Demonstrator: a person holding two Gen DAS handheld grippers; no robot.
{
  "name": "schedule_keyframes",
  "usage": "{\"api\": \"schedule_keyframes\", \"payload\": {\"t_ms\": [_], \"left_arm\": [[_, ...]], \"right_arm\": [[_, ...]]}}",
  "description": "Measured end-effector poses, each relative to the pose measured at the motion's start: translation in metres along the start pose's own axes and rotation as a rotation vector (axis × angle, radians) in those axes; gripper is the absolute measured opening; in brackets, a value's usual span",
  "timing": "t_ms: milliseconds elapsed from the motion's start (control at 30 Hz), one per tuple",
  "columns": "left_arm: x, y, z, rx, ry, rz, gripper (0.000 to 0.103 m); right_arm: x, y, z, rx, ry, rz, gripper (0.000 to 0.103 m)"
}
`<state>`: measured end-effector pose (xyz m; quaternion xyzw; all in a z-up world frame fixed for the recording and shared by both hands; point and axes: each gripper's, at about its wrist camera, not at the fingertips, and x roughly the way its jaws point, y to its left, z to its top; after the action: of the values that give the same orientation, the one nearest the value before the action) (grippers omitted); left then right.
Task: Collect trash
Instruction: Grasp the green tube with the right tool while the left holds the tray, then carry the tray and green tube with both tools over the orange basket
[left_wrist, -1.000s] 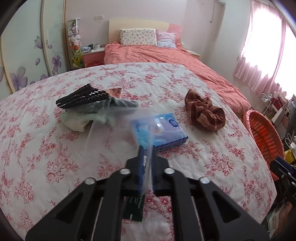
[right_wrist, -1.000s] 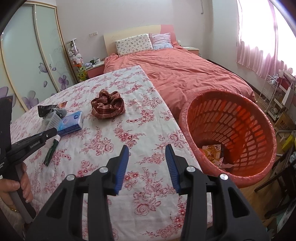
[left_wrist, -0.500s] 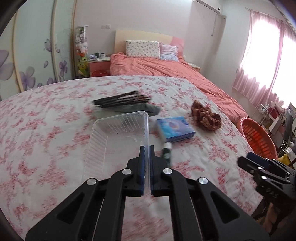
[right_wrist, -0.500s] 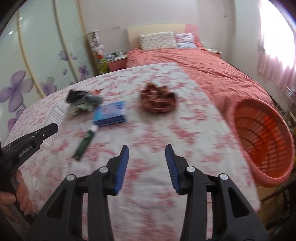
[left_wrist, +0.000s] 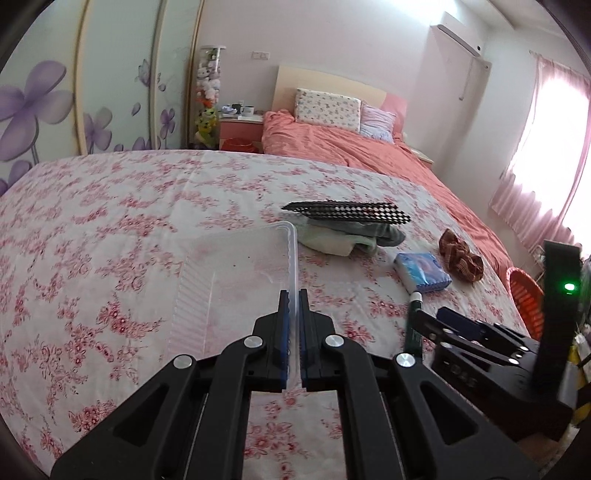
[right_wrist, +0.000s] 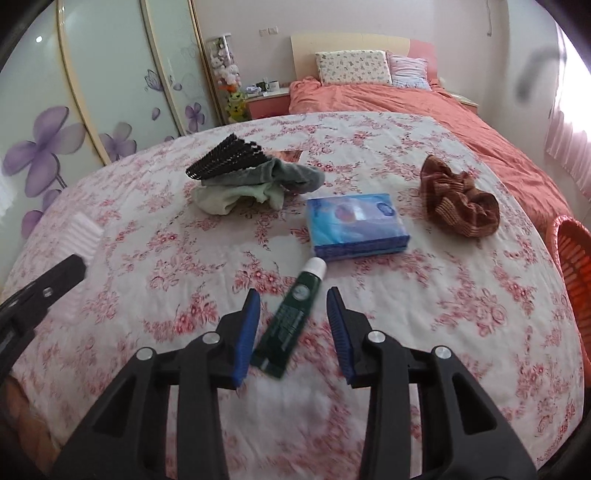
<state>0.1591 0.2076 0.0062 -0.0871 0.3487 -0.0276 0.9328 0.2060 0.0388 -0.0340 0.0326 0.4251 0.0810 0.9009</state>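
Though its label is unreadable, the green tube (right_wrist: 293, 317) bears pale print.

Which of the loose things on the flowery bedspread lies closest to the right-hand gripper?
The dark green tube with the white cap: it lies between the open right gripper fingers. The blue tissue pack and brown scrunchie lie farther off.

No legible text, labels or numbers.
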Motion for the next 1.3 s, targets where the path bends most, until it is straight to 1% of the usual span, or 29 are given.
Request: {"api": "schedule_keyframes", "payload": {"t_ms": [67, 200, 300, 367, 400, 467, 633, 833, 1033, 1300], "left_arm": [[-0.001, 0.003, 0.000, -0.009, -0.001, -0.003, 0.004], [0.000, 0.007, -0.001, -0.023, -0.001, -0.012, 0.004], [0.001, 0.006, -0.001, -0.029, 0.004, -0.019, 0.004], [0.002, 0.005, -0.001, -0.029, 0.007, -0.023, 0.004], [0.003, 0.004, -0.001, -0.028, 0.008, -0.024, 0.004], [0.003, 0.002, -0.002, -0.027, 0.010, -0.027, 0.004], [0.004, -0.004, -0.002, -0.018, 0.015, -0.033, 0.004], [0.006, -0.016, -0.002, -0.006, 0.021, -0.047, 0.004], [0.007, -0.038, -0.002, 0.023, 0.024, -0.078, 0.004], [0.012, -0.075, 0.000, 0.076, 0.029, -0.127, 0.004]], "right_arm": [[0.007, 0.006, 0.001, -0.013, 0.007, -0.042, 0.037], [0.017, 0.004, 0.003, 0.005, 0.022, -0.068, 0.036], [0.022, 0.003, 0.004, 0.009, 0.033, -0.079, 0.031], [0.022, 0.005, 0.004, 0.001, 0.033, -0.084, 0.024], [0.023, 0.005, 0.004, -0.001, 0.032, -0.084, 0.023], [0.022, 0.005, 0.004, -0.003, 0.032, -0.081, 0.019], [0.015, 0.000, 0.001, -0.010, 0.025, -0.067, 0.019], [-0.005, -0.014, 0.000, 0.006, -0.012, -0.024, 0.019], [-0.031, -0.040, 0.000, 0.046, -0.063, 0.001, 0.019], [-0.056, -0.078, 0.004, 0.096, -0.128, -0.011, 0.019]]}}
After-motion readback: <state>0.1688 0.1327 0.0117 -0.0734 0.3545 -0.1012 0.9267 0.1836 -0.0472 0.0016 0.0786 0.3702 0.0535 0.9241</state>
